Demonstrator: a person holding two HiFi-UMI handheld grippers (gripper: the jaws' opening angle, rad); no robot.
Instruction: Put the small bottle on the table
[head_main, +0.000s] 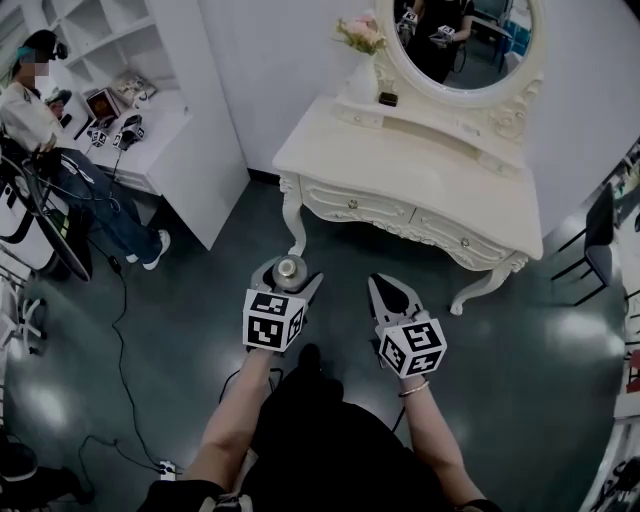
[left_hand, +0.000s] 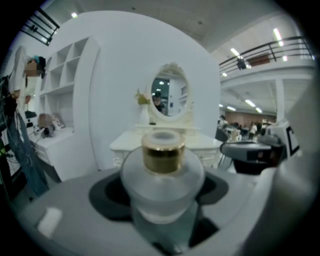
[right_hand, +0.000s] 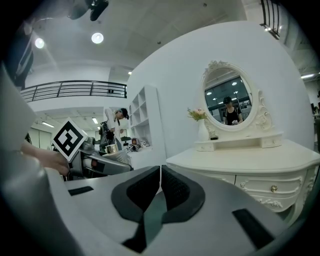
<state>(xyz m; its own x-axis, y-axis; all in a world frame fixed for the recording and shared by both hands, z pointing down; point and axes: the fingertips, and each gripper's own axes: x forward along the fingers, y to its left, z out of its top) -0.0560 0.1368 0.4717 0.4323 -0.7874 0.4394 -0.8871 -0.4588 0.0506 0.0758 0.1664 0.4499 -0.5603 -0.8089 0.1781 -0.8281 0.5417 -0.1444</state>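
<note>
The left gripper (head_main: 287, 283) clamps the small bottle (left_hand: 162, 172) upright for carrying to the table (head_main: 400, 160), while the right gripper (head_main: 394, 297) is closed and empty

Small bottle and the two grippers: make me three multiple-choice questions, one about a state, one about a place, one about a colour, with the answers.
1. The right gripper is:
A. wide open
B. shut and empty
C. shut on a cloth

2. The small bottle is:
A. lying in a basket
B. in the right gripper
C. between the jaws of the left gripper

3. The band round the bottle's neck is:
A. gold
B. red
C. blue

Answers:
1 B: the right gripper view shows its jaws together with nothing between them.
2 C: the left gripper view shows the bottle upright between that gripper's jaws, and the head view shows it at the left gripper's tip.
3 A: the band is plainly gold in the left gripper view.
</note>
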